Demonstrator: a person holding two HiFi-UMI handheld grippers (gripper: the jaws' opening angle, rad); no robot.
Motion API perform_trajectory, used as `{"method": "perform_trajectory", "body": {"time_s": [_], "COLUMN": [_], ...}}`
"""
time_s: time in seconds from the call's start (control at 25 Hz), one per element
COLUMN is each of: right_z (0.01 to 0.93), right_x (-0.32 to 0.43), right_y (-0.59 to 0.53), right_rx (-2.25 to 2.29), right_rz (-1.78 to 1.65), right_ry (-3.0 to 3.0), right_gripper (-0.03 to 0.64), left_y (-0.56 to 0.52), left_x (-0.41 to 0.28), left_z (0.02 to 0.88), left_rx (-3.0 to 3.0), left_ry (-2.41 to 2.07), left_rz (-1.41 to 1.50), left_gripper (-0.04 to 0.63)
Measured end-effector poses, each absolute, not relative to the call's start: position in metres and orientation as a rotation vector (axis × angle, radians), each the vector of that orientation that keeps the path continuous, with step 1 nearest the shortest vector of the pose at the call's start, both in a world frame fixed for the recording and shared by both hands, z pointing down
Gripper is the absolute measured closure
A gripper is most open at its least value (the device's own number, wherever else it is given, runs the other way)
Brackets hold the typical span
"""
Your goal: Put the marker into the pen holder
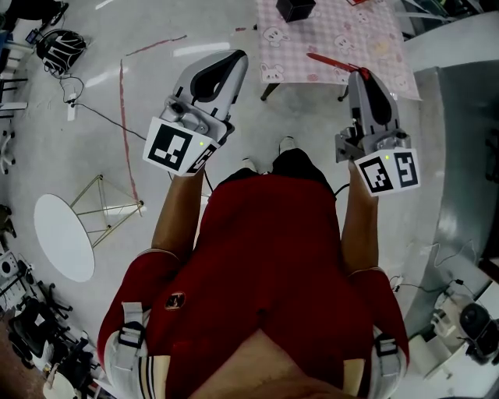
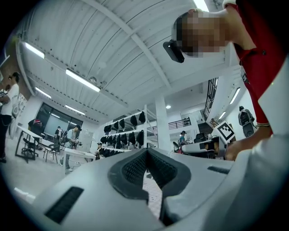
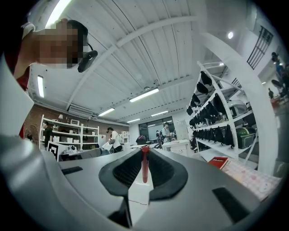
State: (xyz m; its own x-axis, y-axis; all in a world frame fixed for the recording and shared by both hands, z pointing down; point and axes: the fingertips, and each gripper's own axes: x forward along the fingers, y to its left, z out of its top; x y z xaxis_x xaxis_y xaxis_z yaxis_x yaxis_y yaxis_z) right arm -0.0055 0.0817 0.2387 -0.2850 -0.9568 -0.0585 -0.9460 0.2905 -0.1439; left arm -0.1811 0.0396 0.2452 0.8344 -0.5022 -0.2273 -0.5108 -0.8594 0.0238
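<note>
Right now my right gripper (image 3: 144, 150) has its jaws closed to a narrow gap on the red marker (image 3: 144, 166), pinched between the pads with its end pointing out past them toward 12 o'clock in that gripper's view. My left gripper (image 2: 146, 152) has its jaws brought together at the tips with nothing between them. In the head view both grippers hang over the floor (image 1: 93, 140), the left at about 11 o'clock and the right at 1 o'clock, and the table (image 1: 374, 54) with the checked cloth lies ahead at 12 o'clock. A black box (image 1: 295, 8) on it, cut off by the frame, is, I judge, the pen holder. So I read this as the carry step: marker picked up, not yet delivered. Next I need to bring the right gripper forward over that box, stand the marker upright above its mouth, lower it in, then part the jaws.
</note>
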Motion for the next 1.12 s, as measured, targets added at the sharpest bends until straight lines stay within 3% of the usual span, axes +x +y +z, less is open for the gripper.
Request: {"method": "perform_trajectory", "body": {"time_s": [1.12], "right_z": [0.267], "right_x": [0.094], "right_y": [-0.061], "right_rx": [-1.704], "right_rz": [-0.126], "right_ry": [2.493], "right_gripper": [0.572], "left_y": [-0.084], "left_x": [-0.086], "left_z": [0.259], "left_rx": [-2.936], "left_ry": [0.936], "left_rz": [0.229], "left_gripper": [0.589]}}
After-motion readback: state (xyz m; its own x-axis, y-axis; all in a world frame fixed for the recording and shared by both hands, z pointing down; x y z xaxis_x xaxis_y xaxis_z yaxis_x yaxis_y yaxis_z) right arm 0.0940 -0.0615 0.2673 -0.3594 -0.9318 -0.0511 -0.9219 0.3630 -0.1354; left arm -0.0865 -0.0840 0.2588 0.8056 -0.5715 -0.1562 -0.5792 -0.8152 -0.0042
